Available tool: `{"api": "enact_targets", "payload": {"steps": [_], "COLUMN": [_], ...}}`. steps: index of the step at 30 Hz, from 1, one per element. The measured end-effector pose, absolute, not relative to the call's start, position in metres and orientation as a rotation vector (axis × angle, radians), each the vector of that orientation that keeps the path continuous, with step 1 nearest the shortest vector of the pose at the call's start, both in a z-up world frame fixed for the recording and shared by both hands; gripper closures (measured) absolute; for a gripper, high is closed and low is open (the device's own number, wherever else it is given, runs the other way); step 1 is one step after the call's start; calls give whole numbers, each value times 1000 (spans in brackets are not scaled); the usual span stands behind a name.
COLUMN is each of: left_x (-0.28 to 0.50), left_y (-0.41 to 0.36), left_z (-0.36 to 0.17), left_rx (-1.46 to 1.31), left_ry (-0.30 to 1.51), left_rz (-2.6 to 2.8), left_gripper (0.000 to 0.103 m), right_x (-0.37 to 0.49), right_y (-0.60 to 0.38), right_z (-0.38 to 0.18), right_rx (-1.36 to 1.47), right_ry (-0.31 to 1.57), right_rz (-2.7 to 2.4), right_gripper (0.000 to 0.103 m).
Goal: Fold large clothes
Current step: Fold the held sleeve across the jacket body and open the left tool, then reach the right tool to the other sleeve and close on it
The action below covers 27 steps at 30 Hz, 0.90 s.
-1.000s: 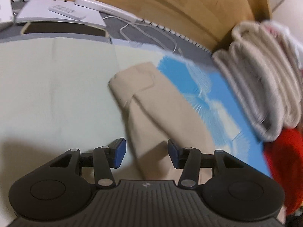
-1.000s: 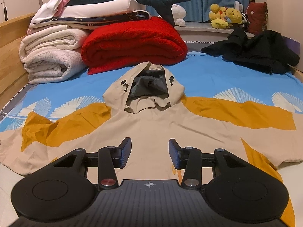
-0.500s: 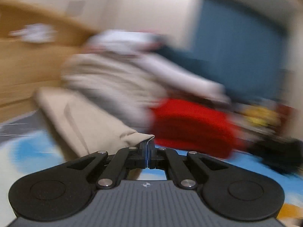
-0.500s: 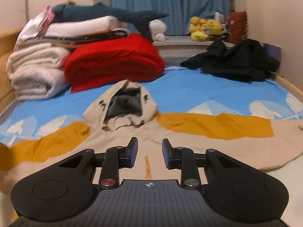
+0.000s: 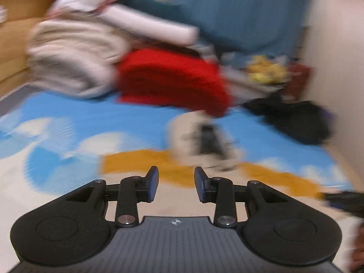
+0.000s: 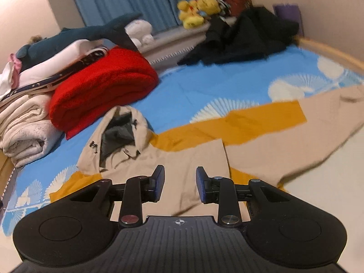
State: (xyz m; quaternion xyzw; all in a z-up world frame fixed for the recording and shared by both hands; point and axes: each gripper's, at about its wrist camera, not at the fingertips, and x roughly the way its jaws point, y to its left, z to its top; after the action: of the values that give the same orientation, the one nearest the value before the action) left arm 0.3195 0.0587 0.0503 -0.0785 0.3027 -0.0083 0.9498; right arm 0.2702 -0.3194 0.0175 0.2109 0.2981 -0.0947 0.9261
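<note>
Bed (image 6: 227, 84), blue fan-print sheet: hooded jacket (image 6: 193, 150) spread flat; red blanket (image 6: 102, 86), cream blankets (image 6: 25, 127), black clothing (image 6: 245, 36) behind.

both wrist cams low over bed, facing hood (image 5: 200, 136) (image 6: 120, 136), shared

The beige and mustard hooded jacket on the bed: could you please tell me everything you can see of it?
The hooded jacket lies flat on the blue fan-patterned bedsheet, of thin woven-looking beige cloth with mustard-yellow panels across the shoulders and sleeves. Its hood lies open, showing a grey lining and dark toggles. One sleeve stretches out to the right of the picture; the other looks folded across the body, ending in a straight edge. No gripper touches it.
</note>
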Motion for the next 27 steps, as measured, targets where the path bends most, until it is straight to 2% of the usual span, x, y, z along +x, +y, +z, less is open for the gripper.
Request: {"api": "enact_targets", "payload": {"steps": [3, 5, 8, 12, 20, 21, 22, 23, 24, 27], "left_x": [358, 372, 389, 399, 411, 412, 412, 413, 413, 413], "left_y": [86, 100, 111, 108, 110, 110, 110, 109, 108, 106], "left_z": [4, -12, -23, -39, -49, -50, -50, -50, -51, -54], "left_rx": [-148, -185, -209, -234, -240, -242, -240, -237, -234, -224], "left_ry": [836, 878, 905, 960, 1007, 1008, 1008, 1009, 1010, 1020], "left_rz": [100, 74, 102, 42, 49, 53, 53, 50, 48, 46], "left_gripper": [66, 65, 65, 64, 62, 62, 62, 61, 61, 61], "right_x": [279, 288, 305, 328, 368, 370, 371, 372, 371, 354], "right_y": [-331, -336, -344, -350, -349, -346, -343, -339, -337, -333], "right_z": [-4, -18, -42, -74, -125, -127, -125, -121, -114, -77], "right_rx": [497, 551, 672, 770, 899, 900, 887, 865, 844, 775], "right_ry": [659, 682, 734, 799, 909, 905, 896, 880, 858, 689], "right_rz": [-220, -247, -254, -261, -260, -260, -258, -247, -253, -276], "right_gripper": [84, 84, 80, 62, 57, 60, 79, 93, 102, 102]}}
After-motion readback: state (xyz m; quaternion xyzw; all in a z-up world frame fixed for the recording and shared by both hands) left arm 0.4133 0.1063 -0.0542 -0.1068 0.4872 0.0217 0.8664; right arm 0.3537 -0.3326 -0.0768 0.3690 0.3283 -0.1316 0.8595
